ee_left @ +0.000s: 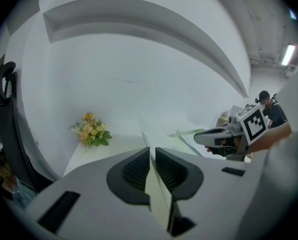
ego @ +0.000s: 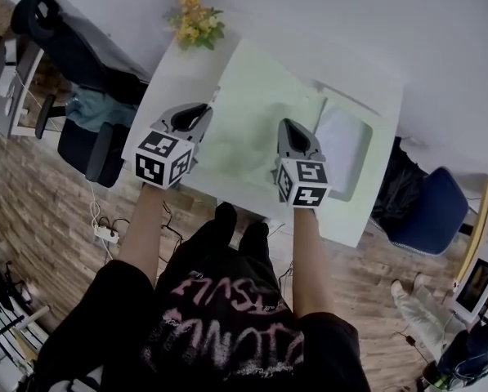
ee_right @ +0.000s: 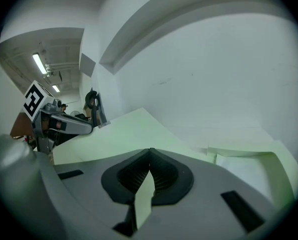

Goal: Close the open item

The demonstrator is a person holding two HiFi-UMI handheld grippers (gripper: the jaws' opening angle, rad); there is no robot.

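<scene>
Two tools, both pinching one thing. Left tool (ee_left: pixel 152 151) has its jaws pressed on the near edge of a pale green cover (ego: pixel 256 109); right tool (ee_right: pixel 149 154) is clamped on the same edge farther right. Cover spreads ahead of both tools, bowed upward. Folder base (ego: pixel 366 174) with white sheets lies just right of the right tool. Flowers (ego: pixel 196 21) on the tabletop (ego: pixel 172 76), ahead-left of the left tool.

In the head view the grey left hand-held gripper (ego: pixel 199 109) and right hand-held gripper (ego: pixel 291 126) hide the near edge of the pale green flat cover (ego: pixel 252 109).
</scene>
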